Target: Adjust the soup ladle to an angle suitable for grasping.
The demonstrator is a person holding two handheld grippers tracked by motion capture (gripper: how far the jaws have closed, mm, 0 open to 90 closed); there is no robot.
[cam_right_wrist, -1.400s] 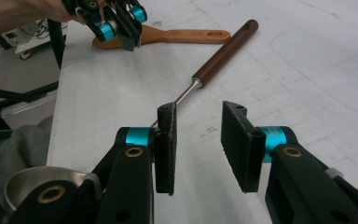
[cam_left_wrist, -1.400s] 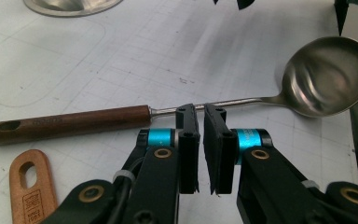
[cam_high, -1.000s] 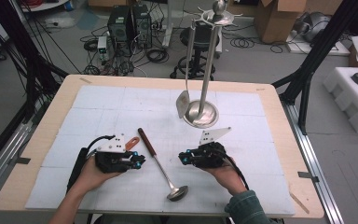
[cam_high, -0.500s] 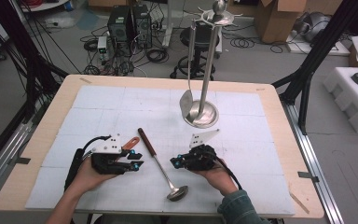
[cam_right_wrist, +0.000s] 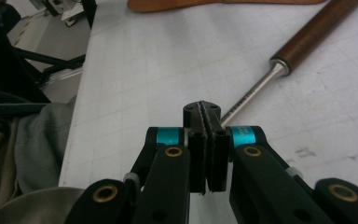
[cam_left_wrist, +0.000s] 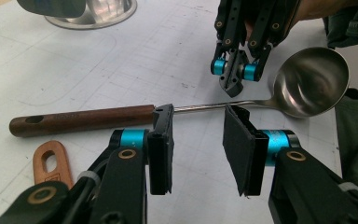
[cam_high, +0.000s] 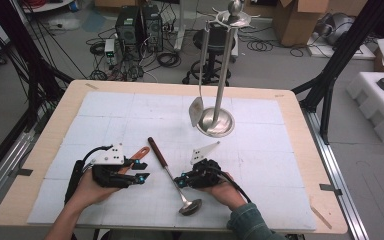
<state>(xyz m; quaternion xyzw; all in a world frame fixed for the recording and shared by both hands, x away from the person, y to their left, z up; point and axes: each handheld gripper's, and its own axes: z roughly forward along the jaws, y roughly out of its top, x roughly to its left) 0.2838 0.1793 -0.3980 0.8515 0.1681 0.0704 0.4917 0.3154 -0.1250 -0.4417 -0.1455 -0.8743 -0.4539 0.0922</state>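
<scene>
A ladle (cam_high: pixel 167 167) with a dark wooden handle lies on the white mat, its steel bowl (cam_high: pixel 190 207) nearest me. My left gripper (cam_high: pixel 142 171) sits just left of the handle, open. In the left gripper view its jaws (cam_left_wrist: pixel 199 114) stand apart in front of the ladle's shaft (cam_left_wrist: pixel 200 108), with nothing between them. My right gripper (cam_high: pixel 179 181) is shut, its tip down beside the thin shaft. The right gripper view shows the closed jaws (cam_right_wrist: pixel 207 116) with the shaft (cam_right_wrist: pixel 251 91) running off just beyond their tip. I cannot tell whether they touch it.
An orange wooden spatula (cam_high: pixel 139 152) lies by the left gripper. A steel utensil stand (cam_high: pixel 215 122) rises at the back centre, with a turner (cam_high: pixel 196 111) hanging from its top ring. The table's front edge is close under both hands.
My right gripper has moved left and slightly toward me, up to the ladle's shaft. The left gripper has barely shifted.
</scene>
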